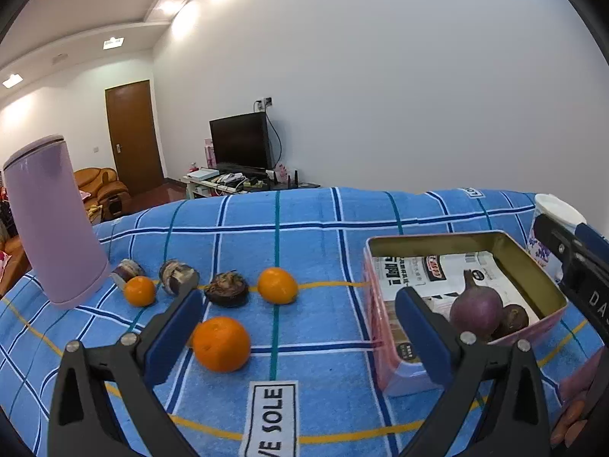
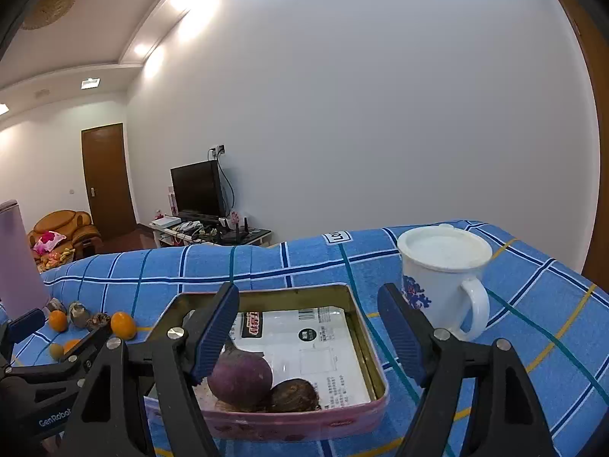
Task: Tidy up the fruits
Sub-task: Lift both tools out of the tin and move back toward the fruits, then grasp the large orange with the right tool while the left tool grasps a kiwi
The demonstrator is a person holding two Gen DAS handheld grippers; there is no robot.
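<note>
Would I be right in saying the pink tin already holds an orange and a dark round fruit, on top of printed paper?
Not quite: beside the dark round fruit in the tin lies a purple bulb, not an orange, as the right wrist view shows. The oranges are on the cloth. The printed paper is correct.

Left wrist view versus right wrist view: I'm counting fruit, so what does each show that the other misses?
Only the left wrist view shows the near orange whole, with three dark fruits behind. Only the right wrist view shows the whole white lidded mug. Both show the pink tin holding a purple bulb and a dark fruit, plus the lilac flask.
</note>
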